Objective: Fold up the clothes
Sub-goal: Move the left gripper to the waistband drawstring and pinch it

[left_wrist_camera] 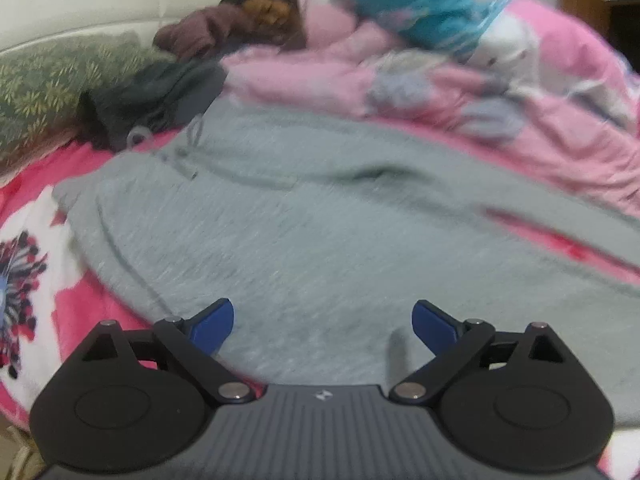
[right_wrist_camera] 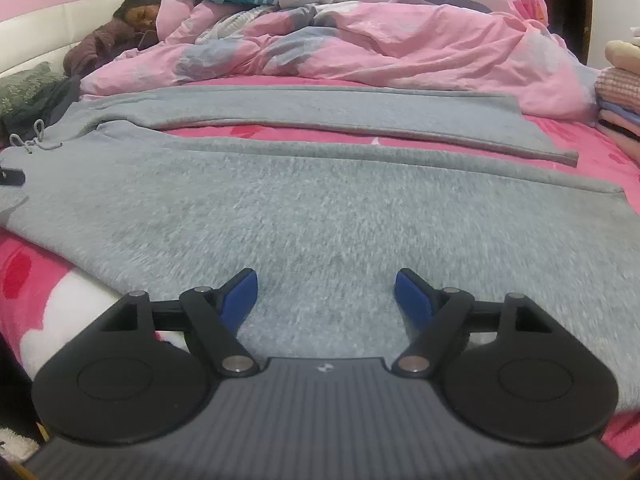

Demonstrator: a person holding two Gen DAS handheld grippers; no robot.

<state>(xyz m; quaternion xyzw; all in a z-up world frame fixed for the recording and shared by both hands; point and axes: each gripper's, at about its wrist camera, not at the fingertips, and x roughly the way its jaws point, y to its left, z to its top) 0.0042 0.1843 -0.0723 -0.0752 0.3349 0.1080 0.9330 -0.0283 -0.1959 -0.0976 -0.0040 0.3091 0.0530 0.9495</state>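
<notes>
Lying flat on the pink floral bedsheet [right_wrist_camera: 36, 292], the grey fleece sweatpants [right_wrist_camera: 320, 216] extend legs rightward, beside the rumpled pink duvet [right_wrist_camera: 380, 40]. Left gripper [left_wrist_camera: 323, 322] and right gripper [right_wrist_camera: 326, 294] hover over the fabric, blue-padded jaws spread wide, holding nothing.

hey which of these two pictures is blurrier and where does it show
Left wrist view: blurrier, the grey pants and pink duvet are smeared, yet the left gripper stays crisp. Right wrist view: sharper, pants edges clear, slight smear near the right gripper; fisheye bends both.
</notes>
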